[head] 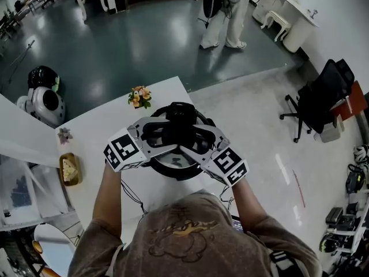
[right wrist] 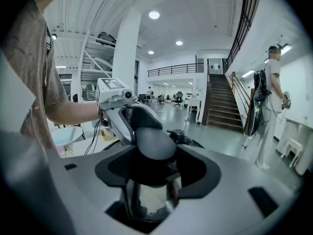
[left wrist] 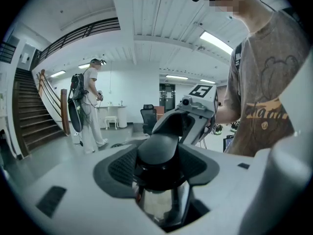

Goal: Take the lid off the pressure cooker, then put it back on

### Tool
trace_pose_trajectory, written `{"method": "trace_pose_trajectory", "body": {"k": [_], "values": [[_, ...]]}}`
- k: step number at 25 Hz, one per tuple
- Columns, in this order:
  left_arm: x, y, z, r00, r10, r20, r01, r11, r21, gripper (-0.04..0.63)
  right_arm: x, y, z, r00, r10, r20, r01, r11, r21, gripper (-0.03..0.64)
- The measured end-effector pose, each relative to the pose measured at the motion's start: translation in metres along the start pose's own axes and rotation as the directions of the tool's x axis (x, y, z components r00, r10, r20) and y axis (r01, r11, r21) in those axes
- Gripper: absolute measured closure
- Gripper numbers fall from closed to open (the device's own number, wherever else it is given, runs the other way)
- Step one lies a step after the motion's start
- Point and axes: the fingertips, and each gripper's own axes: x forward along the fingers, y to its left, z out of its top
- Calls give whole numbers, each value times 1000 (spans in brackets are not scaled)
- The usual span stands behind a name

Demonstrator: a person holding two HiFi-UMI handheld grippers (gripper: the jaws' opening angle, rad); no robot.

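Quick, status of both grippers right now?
Left gripper: shut on the lid handle.
Right gripper: shut on the lid handle, from the opposite side.

- We see the pressure cooker (head: 180, 175), round and dark-bodied, standing upright on the white table (head: 98, 137). It is close to the table's right edge, toward the far right corner.
- Its lid (head: 172, 161) is shiny steel with a rounded black handle (left wrist: 159, 153) on top. It lies level over the pot; we cannot tell whether it is locked.
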Motion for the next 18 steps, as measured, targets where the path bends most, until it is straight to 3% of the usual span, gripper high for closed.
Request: {"method": "trace_pose_trajectory", "body": {"k": [8,18], "values": [[-11,-4,29,998,62,32,-63,998,7,327,-15,1,27,999,42,35,-39,997,-65,357],[-56,-10,45,975,222,25,-222,975,-5,327,-8,28,65,982,176,64,-164,974,-157,357]]}}
